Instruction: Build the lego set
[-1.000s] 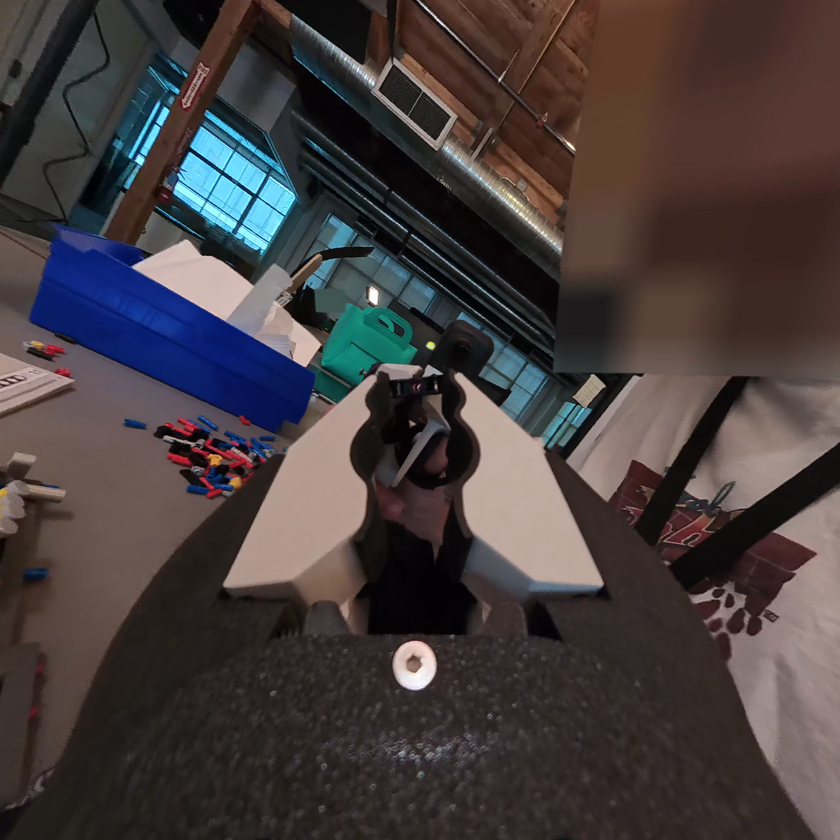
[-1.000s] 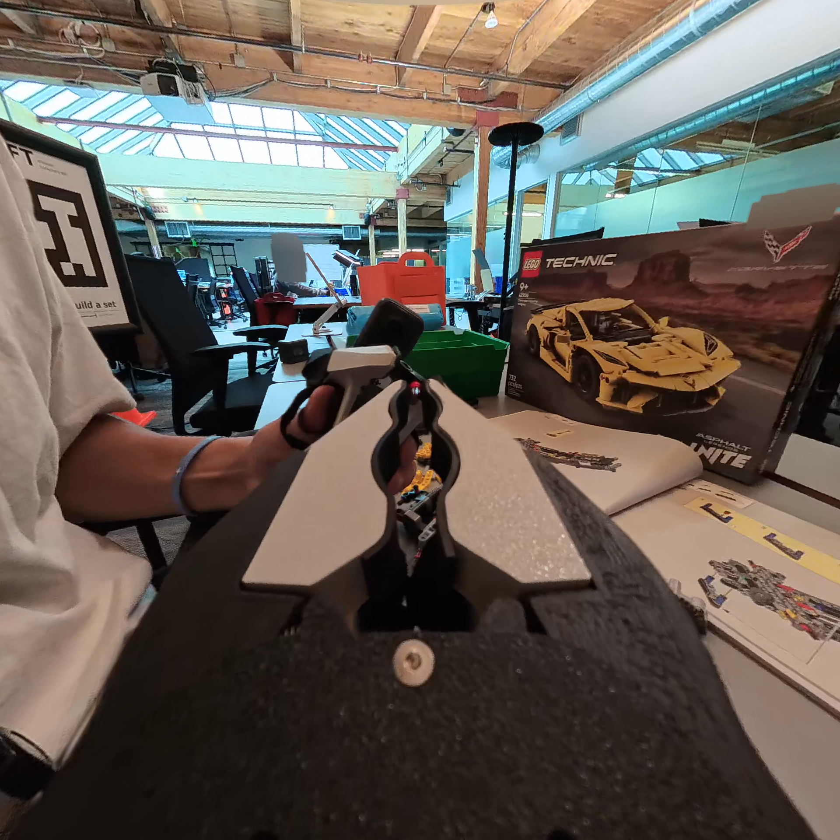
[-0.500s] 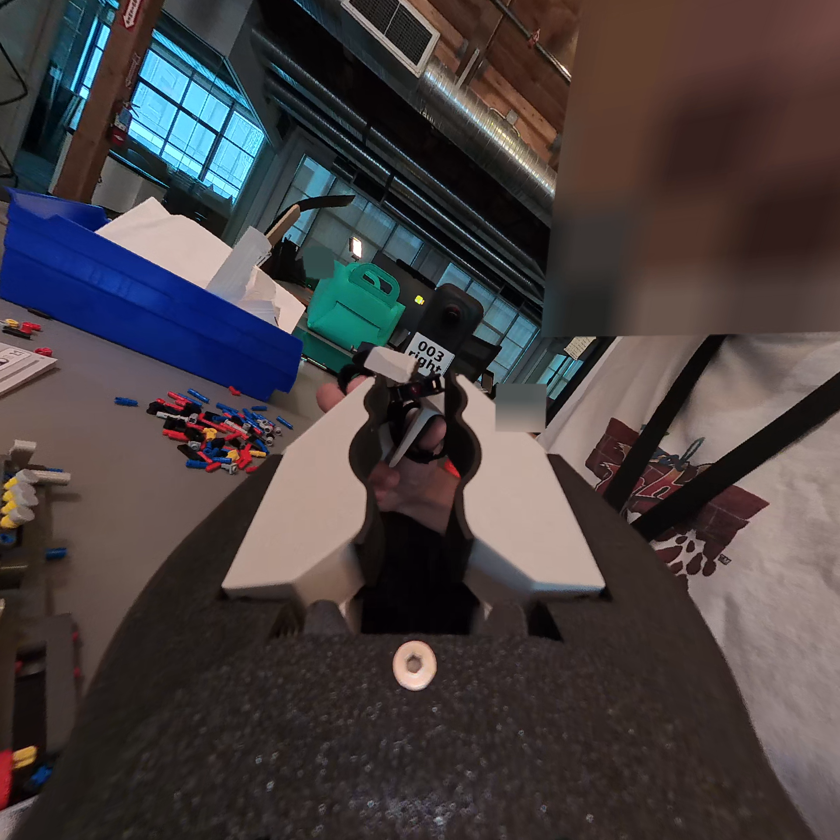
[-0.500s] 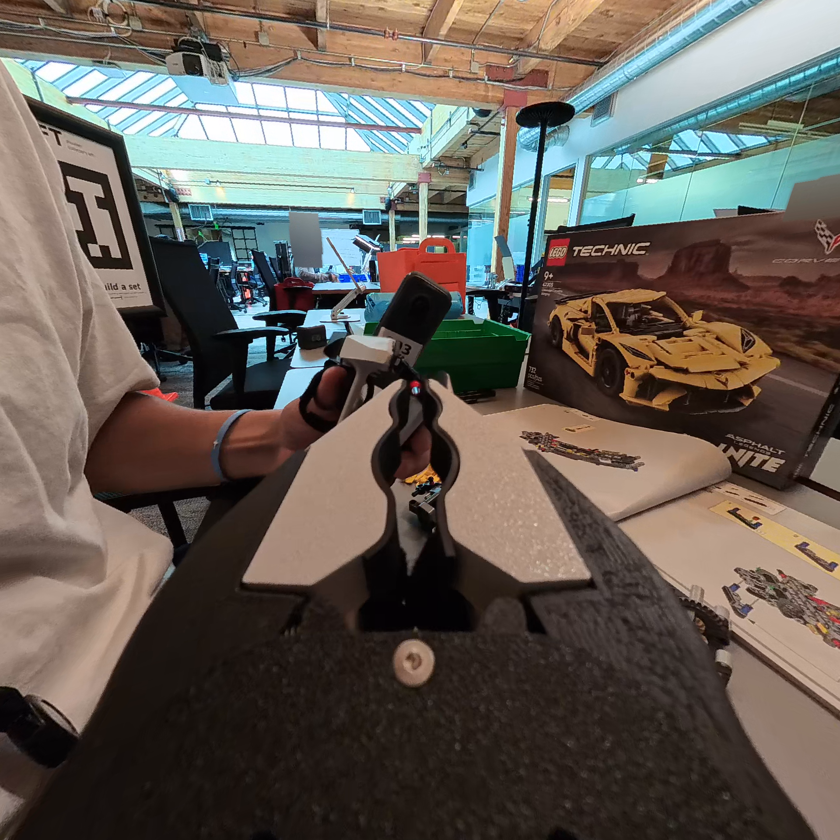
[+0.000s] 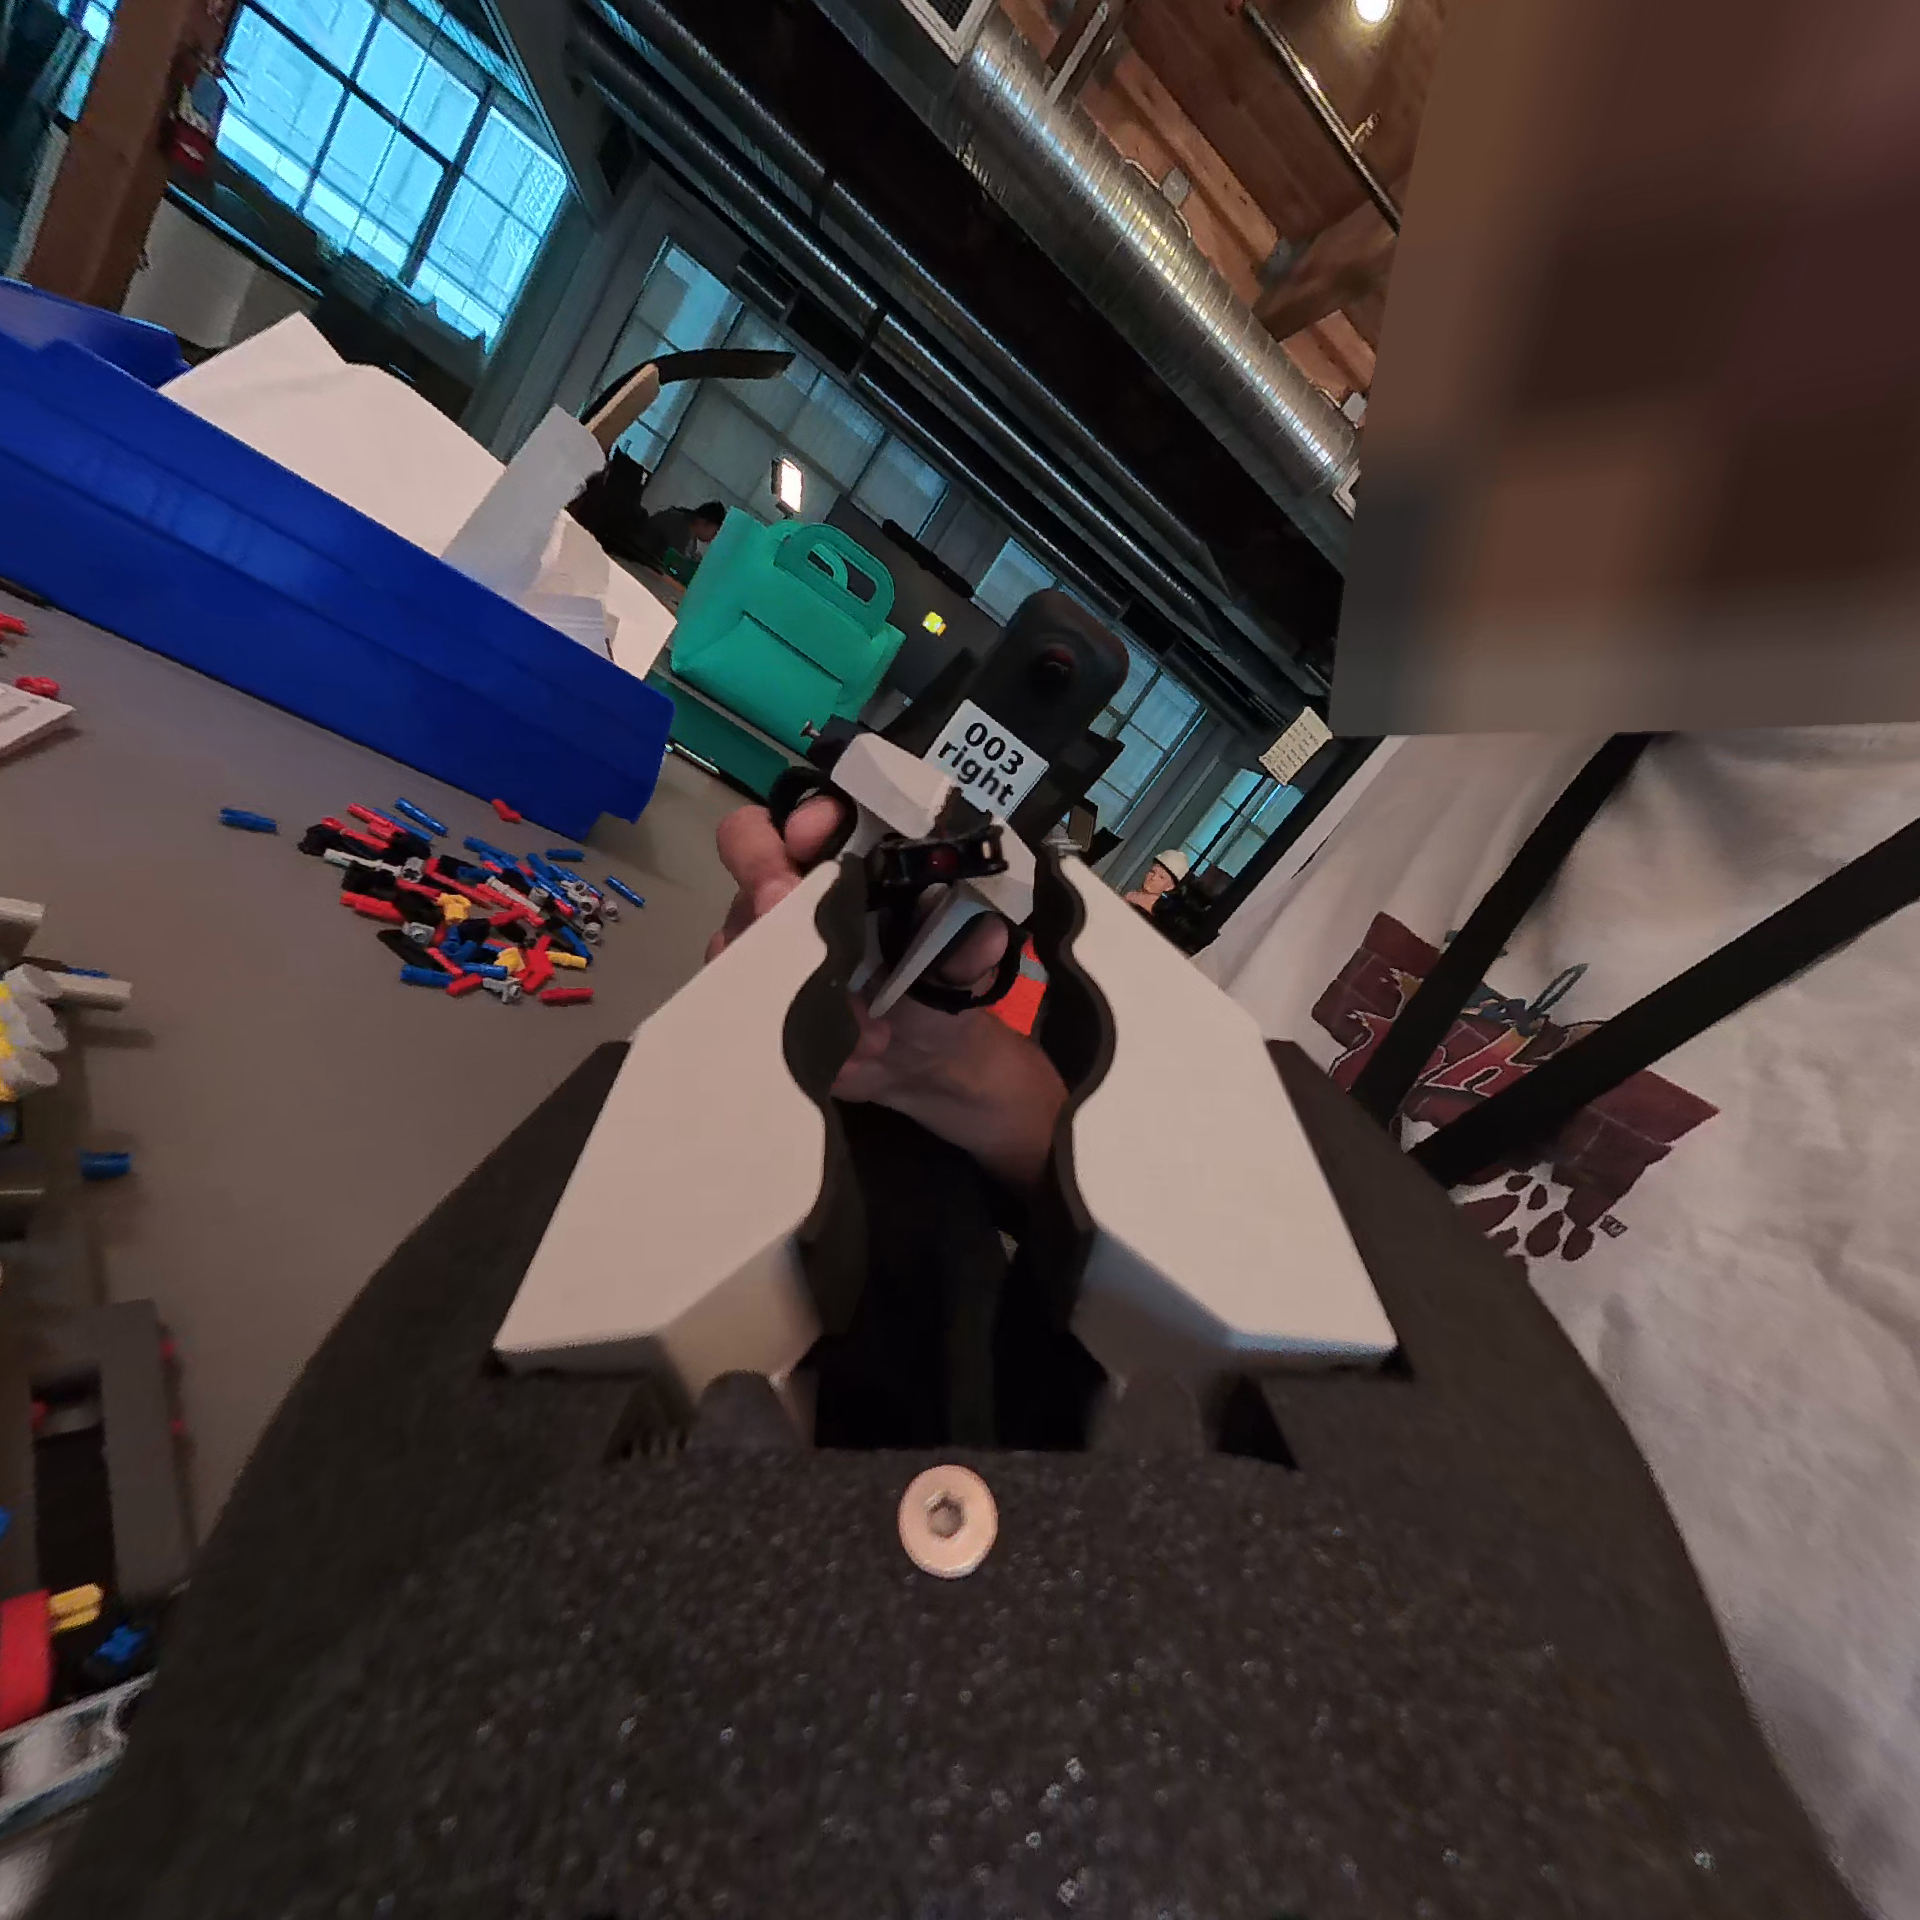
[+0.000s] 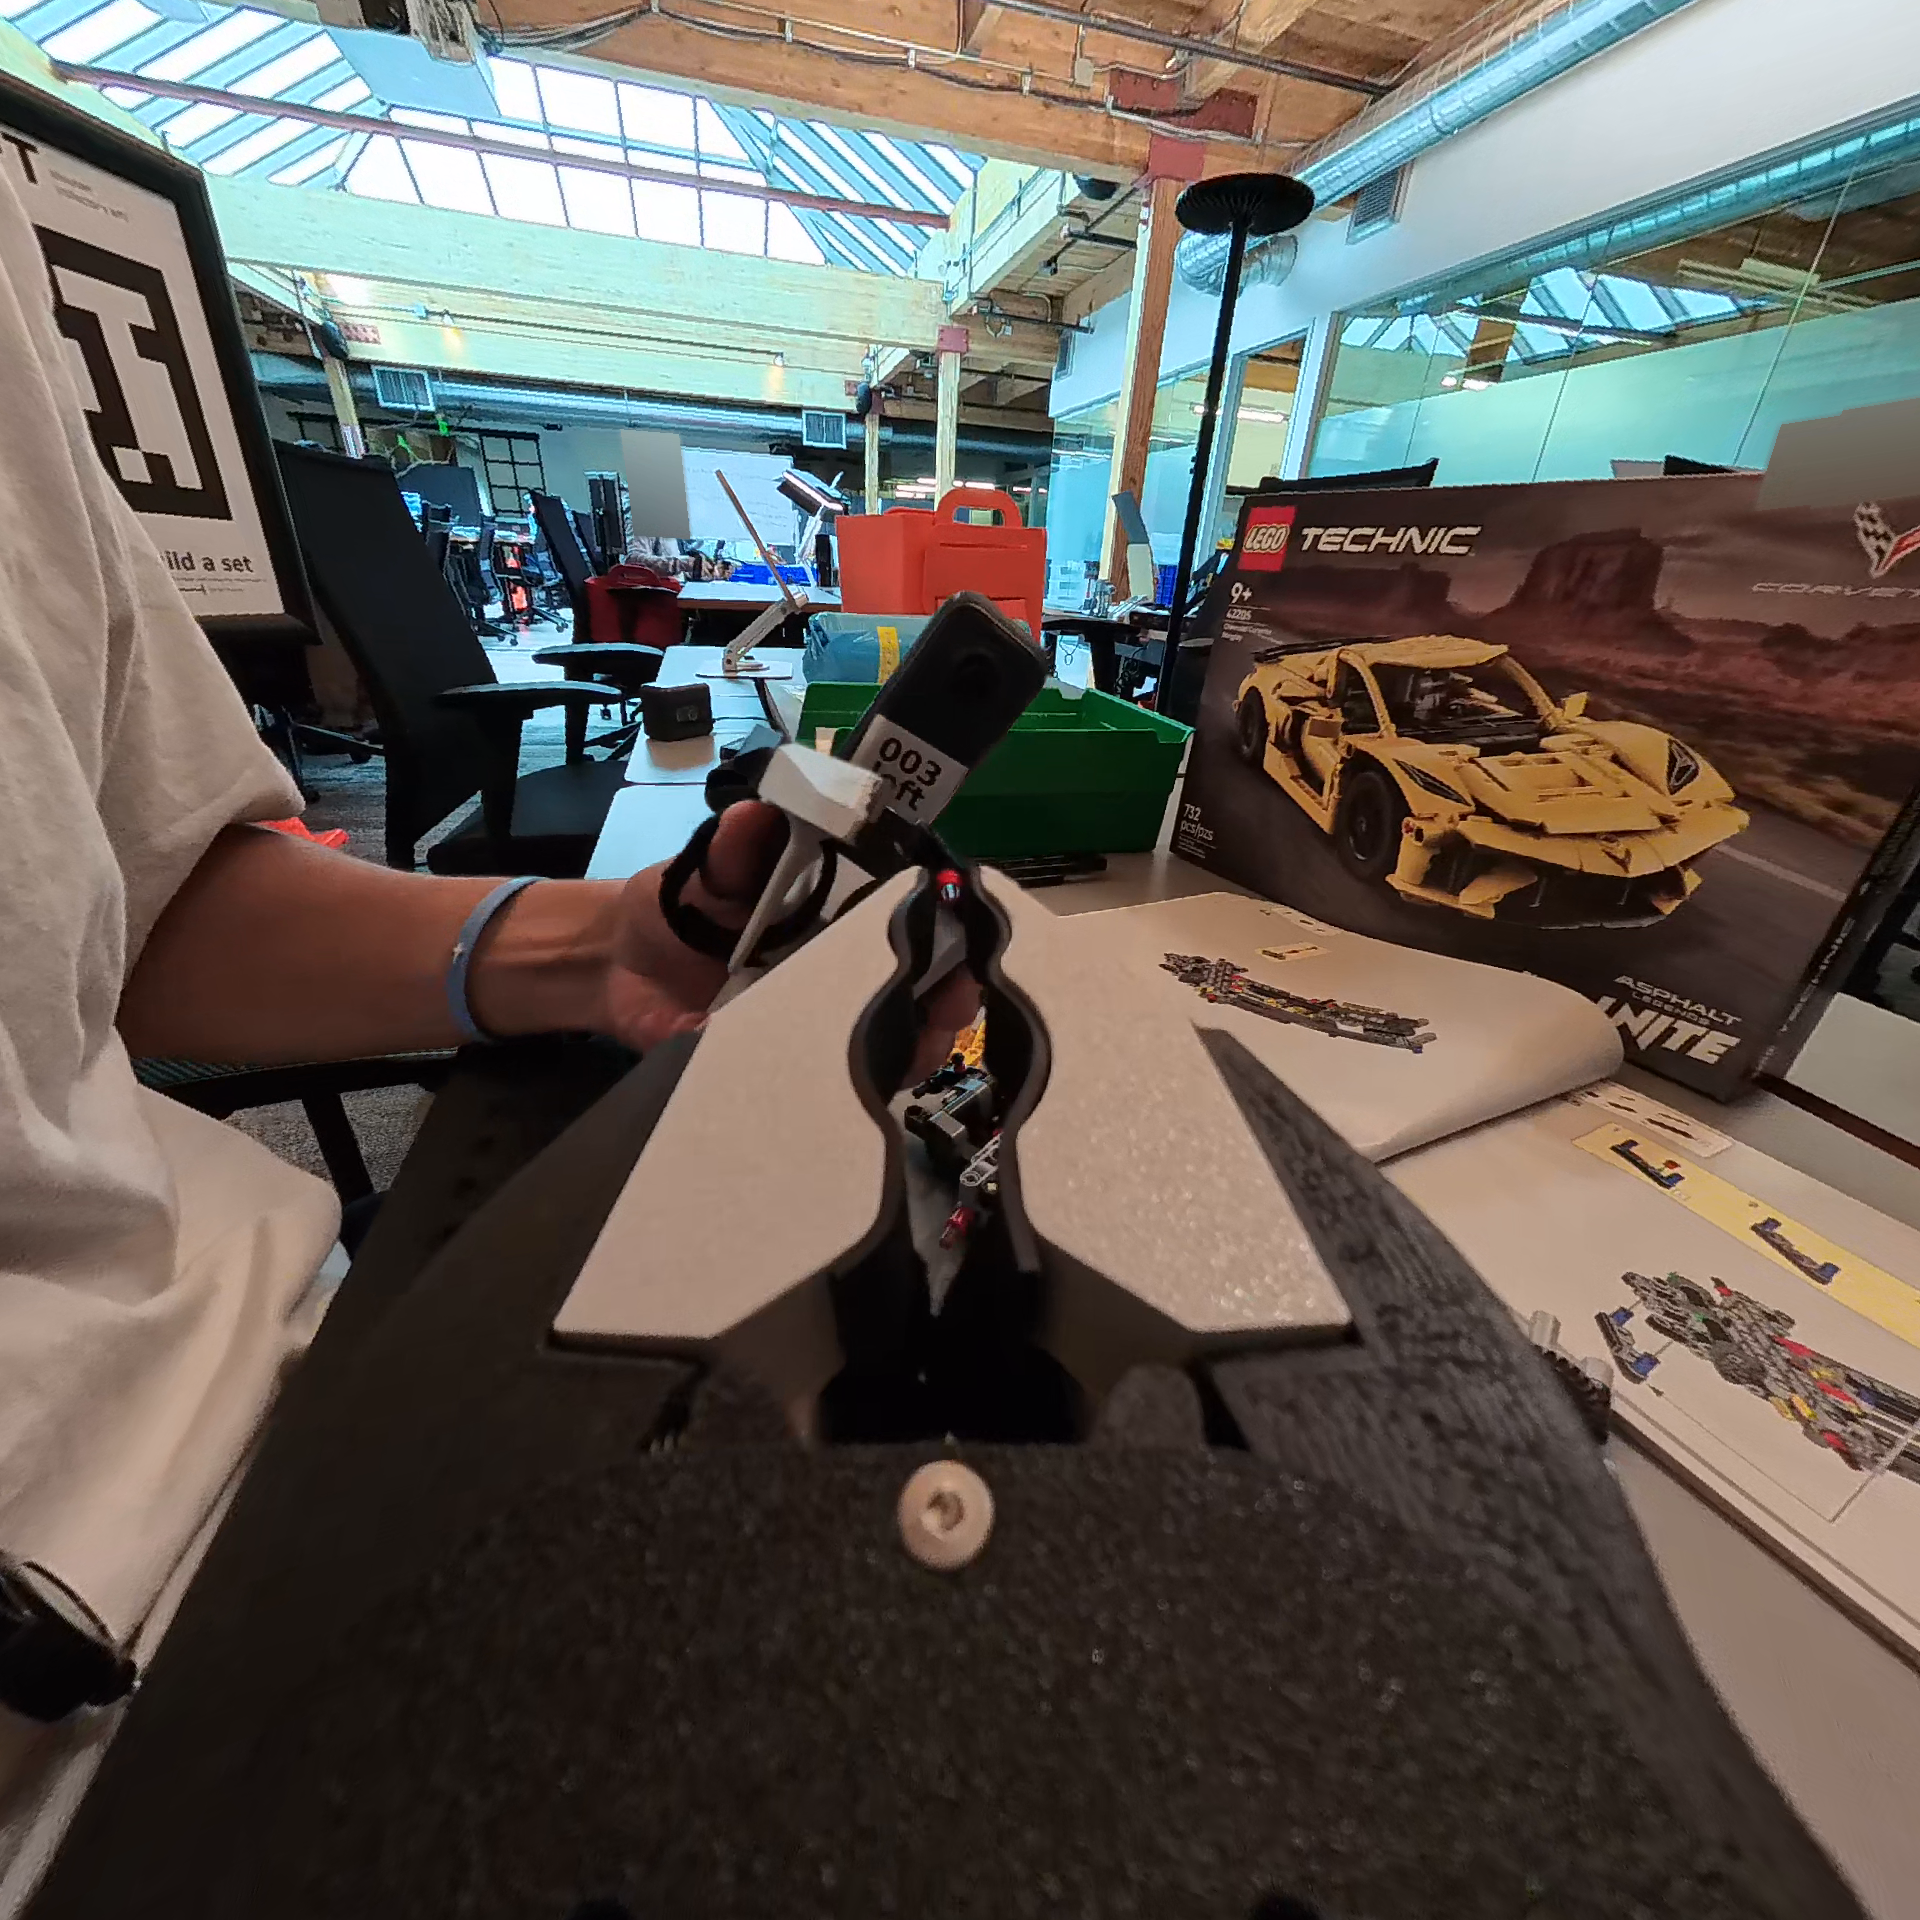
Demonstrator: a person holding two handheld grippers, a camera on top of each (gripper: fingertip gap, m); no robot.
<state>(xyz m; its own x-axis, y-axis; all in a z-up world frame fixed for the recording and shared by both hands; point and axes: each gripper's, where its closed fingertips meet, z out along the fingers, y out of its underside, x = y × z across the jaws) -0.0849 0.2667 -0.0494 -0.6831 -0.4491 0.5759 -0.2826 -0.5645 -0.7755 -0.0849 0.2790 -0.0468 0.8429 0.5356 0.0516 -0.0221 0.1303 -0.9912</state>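
Observation:
My left gripper (image 5: 935, 868) is shut on a small black lego piece (image 5: 902, 864) with a red pin in it, held in the air above the grey table (image 5: 260, 1039). My right gripper (image 6: 948, 896) faces it tip to tip and is shut on the red-tipped pin (image 6: 945, 883) of the same piece. Each view shows the other gripper and the hand holding it just beyond the tips, the right gripper's hand (image 5: 935, 1070) in the left wrist view. A partly built dark lego assembly (image 6: 951, 1117) lies on the table below, seen between the right gripper's fingers.
A pile of loose red, blue and black lego pieces (image 5: 468, 914) lies before a blue bin (image 5: 312, 582). The lego box (image 6: 1558, 748), an open instruction booklet (image 6: 1351, 1008) and a green bin (image 6: 1039, 769) stand to the right. The person's white shirt (image 5: 1662, 1247) is close. The grippers are tip to tip, or close to it.
Both grippers stayed shut and tip to tip. Both views tilted, so the opposite gripper's handle and camera now show higher and larger. The assembly on the table shows lower between the right fingers.

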